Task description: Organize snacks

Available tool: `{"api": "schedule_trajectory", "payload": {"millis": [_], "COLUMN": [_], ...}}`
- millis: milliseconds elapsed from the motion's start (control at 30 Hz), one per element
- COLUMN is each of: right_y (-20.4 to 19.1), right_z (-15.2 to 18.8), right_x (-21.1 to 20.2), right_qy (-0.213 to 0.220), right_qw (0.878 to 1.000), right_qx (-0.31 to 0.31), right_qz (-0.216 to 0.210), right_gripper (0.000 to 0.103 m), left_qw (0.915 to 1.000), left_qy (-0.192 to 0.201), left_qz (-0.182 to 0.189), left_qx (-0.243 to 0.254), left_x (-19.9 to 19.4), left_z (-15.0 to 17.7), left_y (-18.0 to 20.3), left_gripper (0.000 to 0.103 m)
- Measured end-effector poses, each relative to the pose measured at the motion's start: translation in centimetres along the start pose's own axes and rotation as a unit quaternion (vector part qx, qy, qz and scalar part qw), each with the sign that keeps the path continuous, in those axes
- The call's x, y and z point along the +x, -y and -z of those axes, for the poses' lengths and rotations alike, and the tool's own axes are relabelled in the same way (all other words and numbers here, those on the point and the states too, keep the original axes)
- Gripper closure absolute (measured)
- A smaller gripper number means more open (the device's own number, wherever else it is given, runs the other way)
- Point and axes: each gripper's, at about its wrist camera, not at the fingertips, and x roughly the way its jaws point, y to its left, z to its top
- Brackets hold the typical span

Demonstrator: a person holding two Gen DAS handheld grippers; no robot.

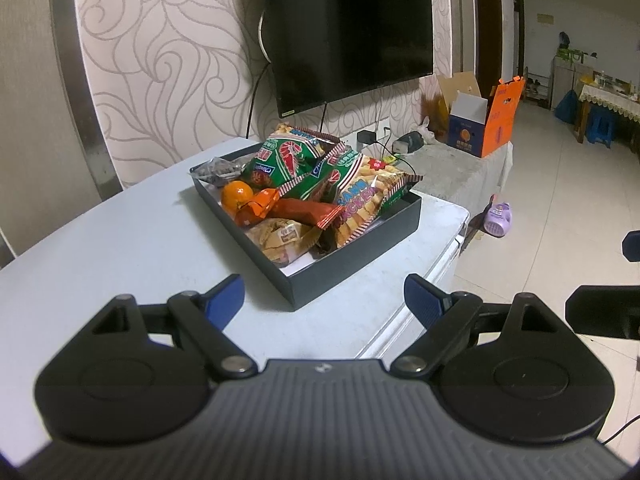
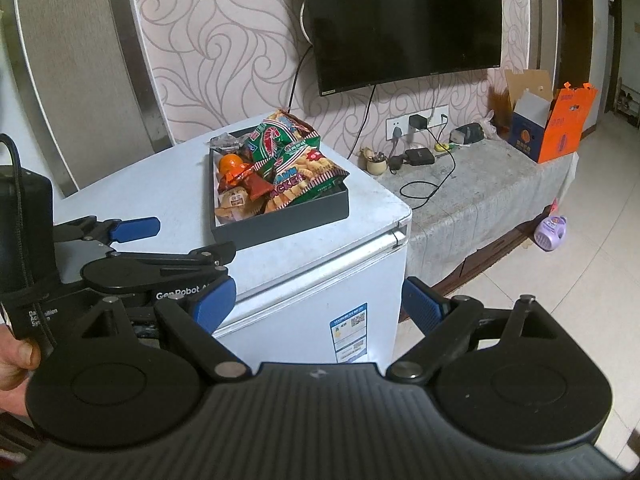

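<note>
My left gripper point(image 1: 324, 300) hangs over the white fridge top point(image 1: 120, 248) with its blue pads spread wide and nothing between them. The tray point(image 1: 352, 268) of snacks sits just past it at 12 o'clock, near the fridge's right front corner. From my right wrist camera, the right gripper point(image 2: 318, 304) is also spread and empty, held off the fridge's front edge, with the tray up at 11 o'clock and the left gripper showing at 9 o'clock, a hand point(image 2: 16, 356) gripping its handle at the frame's left edge. In the dark tray I see two green prawn cracker bags point(image 1: 304, 160) piled toward the back and right, one leaning over the other, the front one overhanging the right wall. An orange point(image 1: 237, 195) lies at the tray's left side, touching an orange wrapper point(image 1: 260, 204), and a red-brown packet point(image 1: 308, 210) runs from it toward the centre. A pale wrapped snack point(image 1: 280, 240) lies at the near corner, and a dark bag point(image 1: 218, 170) sits at the far left corner. Beyond the fridge, at 1 o'clock, a TV point(image 1: 348, 28) hangs on the patterned wall, and an open orange box point(image 1: 496, 120) stands on a low bench point(image 1: 460, 176). A purple slipper point(image 1: 498, 218) lies on the floor at 3 o'clock.
</note>
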Motion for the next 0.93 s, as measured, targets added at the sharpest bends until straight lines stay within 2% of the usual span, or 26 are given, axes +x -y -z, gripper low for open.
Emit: {"api": "schedule_trajectory", "payload": {"millis": [933], "right_y": [-0.54], "right_z": [-0.43], "right_x": [0.97], "right_qy": [-0.007], "right_qw": [1.000], "right_qx": [-0.006], "right_qz": [-0.009], "right_gripper": [0.010], "left_qw": [0.9999], "left_qy": [0.007], "left_qz": [0.001], "left_qx": [-0.008], "left_x": [0.85], "left_z": [-0.76], "left_y": [-0.67], "left_gripper": [0.015]}}
